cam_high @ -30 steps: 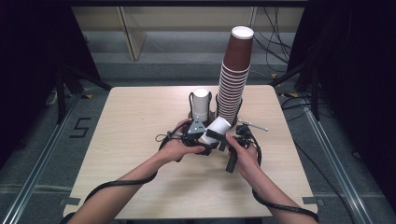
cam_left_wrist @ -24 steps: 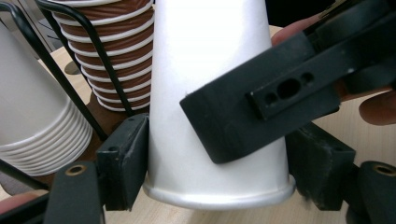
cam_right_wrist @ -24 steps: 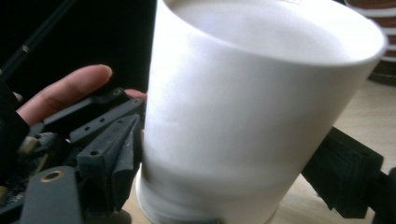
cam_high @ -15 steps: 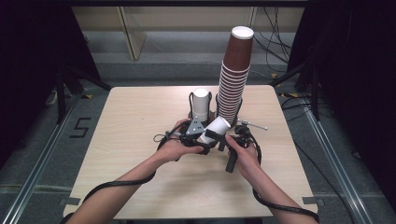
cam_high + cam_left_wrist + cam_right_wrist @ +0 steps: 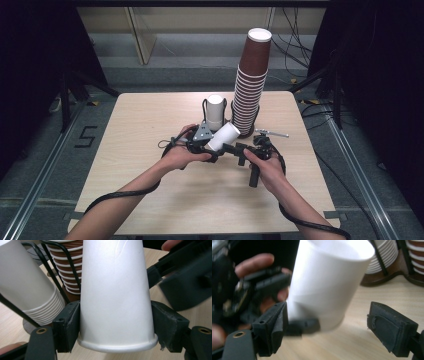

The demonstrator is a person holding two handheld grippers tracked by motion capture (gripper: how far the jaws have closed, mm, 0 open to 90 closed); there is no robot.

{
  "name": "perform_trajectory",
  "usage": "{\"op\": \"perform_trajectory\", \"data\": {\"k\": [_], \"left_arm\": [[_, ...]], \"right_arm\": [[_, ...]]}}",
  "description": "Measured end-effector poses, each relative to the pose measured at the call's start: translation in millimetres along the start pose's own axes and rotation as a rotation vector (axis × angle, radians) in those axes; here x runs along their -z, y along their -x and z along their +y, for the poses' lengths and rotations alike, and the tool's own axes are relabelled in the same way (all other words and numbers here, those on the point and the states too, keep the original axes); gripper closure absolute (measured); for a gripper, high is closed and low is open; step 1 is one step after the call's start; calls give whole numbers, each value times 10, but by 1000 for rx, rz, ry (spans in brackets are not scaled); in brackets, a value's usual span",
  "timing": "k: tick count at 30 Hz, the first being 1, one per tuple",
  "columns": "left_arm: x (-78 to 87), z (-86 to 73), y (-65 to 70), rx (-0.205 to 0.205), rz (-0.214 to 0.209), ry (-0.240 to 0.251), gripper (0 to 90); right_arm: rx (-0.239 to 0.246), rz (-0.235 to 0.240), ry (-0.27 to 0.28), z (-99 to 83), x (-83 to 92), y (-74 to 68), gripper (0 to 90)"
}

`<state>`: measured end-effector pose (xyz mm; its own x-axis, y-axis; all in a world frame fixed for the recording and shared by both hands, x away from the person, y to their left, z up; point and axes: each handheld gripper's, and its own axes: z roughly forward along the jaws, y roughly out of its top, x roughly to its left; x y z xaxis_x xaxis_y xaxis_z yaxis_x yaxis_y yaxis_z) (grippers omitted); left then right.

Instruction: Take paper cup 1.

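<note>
White cup (image 5: 223, 136): it lies tilted above the table (image 5: 150, 125), between your 2 hands and just in front of the 2 cup stacks; in the high view its closed base points up and toward the brown stack.
Left gripper (image 5: 115, 333): you have both pads clamped on the white cup (image 5: 115, 295) near its rolled rim, 1 pad on each side, so the cup stands up between the jaws in the left gripper view.
Left gripper jaws: they have just been closing, with the cup between them.
Right gripper (image 5: 325, 326): your jaws stand apart; the left pad is just beside the cup's wall (image 5: 324, 285), the right pad is well clear of it.
Right gripper jaws: they have just been opening, and the pads do not press on the cup.
Right gripper in the high view (image 5: 250, 152): it sits just right of the cup.
White stack (image 5: 216, 111): upright in a black wire holder, behind your left hand (image 5: 182, 156).
Brown stack (image 5: 250, 85): tall, upright, just right of the white stack.
</note>
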<state>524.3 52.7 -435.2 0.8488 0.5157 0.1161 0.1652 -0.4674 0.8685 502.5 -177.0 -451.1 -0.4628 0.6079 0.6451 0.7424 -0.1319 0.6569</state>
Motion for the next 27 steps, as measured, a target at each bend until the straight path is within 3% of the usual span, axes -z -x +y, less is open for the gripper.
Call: {"op": "perform_trajectory", "data": {"k": [3,5,6,7,9,11,12,13,14,17,20,21,24,25,26,27], "left_arm": [[60,-10,-32,6,7,-25,280],[104,-16,-69,-15,-4,-51,282],[124,-17,-83,-24,-9,-57,282],[151,-12,-110,-48,-12,-70,283],[187,-10,-115,-36,-29,-85,283],[242,4,-123,-39,-53,-131,283],[261,13,-132,-46,-56,-141,283],[279,21,-139,-58,-63,-154,282],[311,36,-149,-80,-81,-182,282],[340,43,-149,-101,-101,-213,281],[394,56,-159,-146,-139,-282,281],[394,56,-159,-146,-139,-282,281],[418,60,-161,-159,-166,-321,281],[417,54,-148,-147,-169,-321,281],[436,61,-160,-175,-177,-359,281],[438,59,-158,-172,-183,-370,281]], "right_arm": [[69,-3,-32,-11,42,2,176],[144,-15,-55,-8,68,26,176],[171,0,-67,-2,86,27,181],[205,-18,-84,3,109,34,187],[246,-24,-123,3,131,44,196],[325,-41,-190,0,156,54,196],[325,-41,-190,0,156,54,196],[404,-81,-232,1,171,58,196],[451,-97,-242,3,174,64,196],[482,-105,-270,-15,168,56,196],[600,-127,-354,-29,160,57,196],[600,-127,-354,-29,160,57,196],[683,-121,-416,-40,139,71,196],[691,-126,-439,-45,137,65,196],[744,-106,-473,-56,115,69,196],[775,-90,-490,-53,107,75,196]]}}
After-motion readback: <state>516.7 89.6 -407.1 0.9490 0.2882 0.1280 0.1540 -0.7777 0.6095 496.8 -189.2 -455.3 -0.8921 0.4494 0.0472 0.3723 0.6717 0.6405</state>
